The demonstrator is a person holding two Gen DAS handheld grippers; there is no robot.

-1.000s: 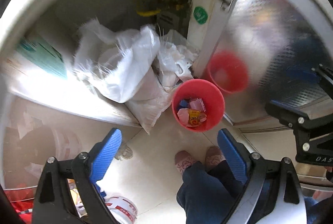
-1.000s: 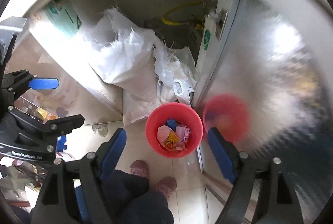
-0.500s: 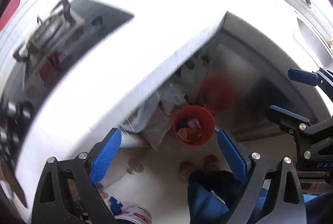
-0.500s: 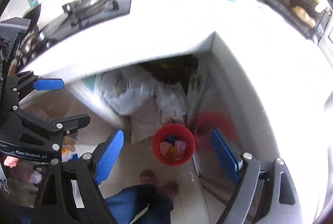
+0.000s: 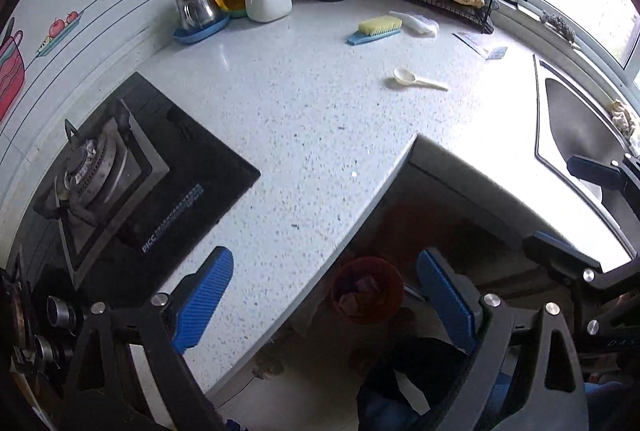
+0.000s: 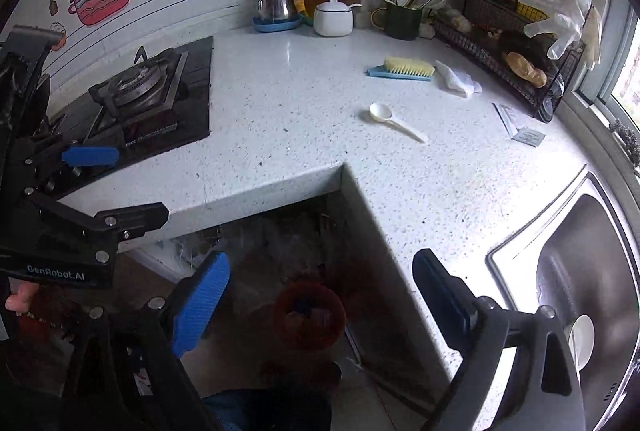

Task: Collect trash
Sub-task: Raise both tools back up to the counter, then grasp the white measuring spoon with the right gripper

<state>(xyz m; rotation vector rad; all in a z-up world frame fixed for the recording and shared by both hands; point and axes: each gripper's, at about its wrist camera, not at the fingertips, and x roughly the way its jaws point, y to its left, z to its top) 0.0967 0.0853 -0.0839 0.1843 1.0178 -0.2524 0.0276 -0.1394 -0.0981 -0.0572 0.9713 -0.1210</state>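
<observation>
- Your left gripper has its jaws wide with nothing between the blue pads.
- Your right gripper has jaws opening, also with nothing clamped.
- The round red plastic bin holding scraps of trash sits on the floor below, framed between both pairs of jaws, well beneath them.
- Beyond the jaws spreads the white speckled stone tabletop.
- On it, far ahead of your jaws, lie a cream plastic spoon, a crumpled white wrapper and a small grey sachet.
- A yellow-bristled blue brush lies just beside the wrapper.
- The steel sink is right of your right jaws.
</observation>
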